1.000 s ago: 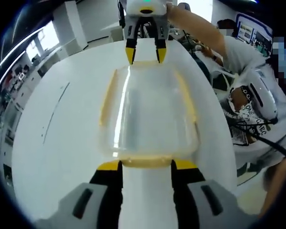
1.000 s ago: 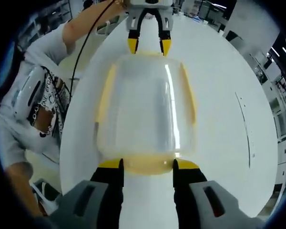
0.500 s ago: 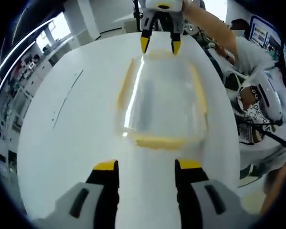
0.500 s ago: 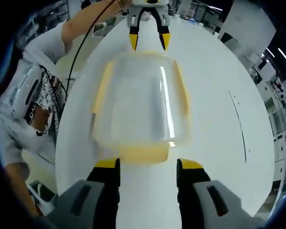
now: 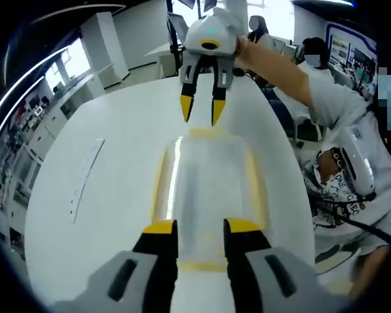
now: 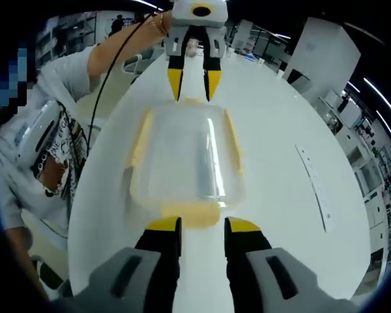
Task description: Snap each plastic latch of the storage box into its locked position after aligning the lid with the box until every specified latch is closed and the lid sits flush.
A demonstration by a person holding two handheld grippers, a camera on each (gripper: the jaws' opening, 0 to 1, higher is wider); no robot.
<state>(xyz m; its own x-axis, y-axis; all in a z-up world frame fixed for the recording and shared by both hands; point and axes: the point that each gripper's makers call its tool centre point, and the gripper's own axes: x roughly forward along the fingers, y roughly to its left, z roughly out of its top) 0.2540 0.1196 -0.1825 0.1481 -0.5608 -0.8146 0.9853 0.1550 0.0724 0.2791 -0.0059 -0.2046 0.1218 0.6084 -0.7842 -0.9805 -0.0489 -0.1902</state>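
- My left gripper (image 5: 200,228) has its yellow-tipped jaws parted by a narrow gap with nothing between them, poised over the near end of the storage box (image 5: 208,189); whether the tips touch the lid I cannot tell.
- My right gripper (image 6: 202,227) also has its jaws set a little apart and bare, just beside the yellow latch (image 6: 190,213) at its end of the box.
- The box is clear plastic with its lid on and yellow latches along its edges, and it lies on the white table (image 5: 111,176) between my two grippers.
- In the left gripper view, my right gripper sits at the far end of the box, tips pointing down toward the far latch (image 5: 206,134).
- In the right gripper view, my left gripper appears at the far end, tips close above the box's far edge.
- The right gripper view gives the long latch (image 6: 140,138) on its left side and the box's near end whole; in the left gripper view that gripper's own jaws cover the near end.
- A bare forearm (image 5: 274,62) reaches in to hold my right gripper, wrist bent down.
- The person's shirt (image 6: 52,163) carries dark lettering too small to read.
- A thin strip with marks (image 6: 313,189) lies on the table, unreadable.
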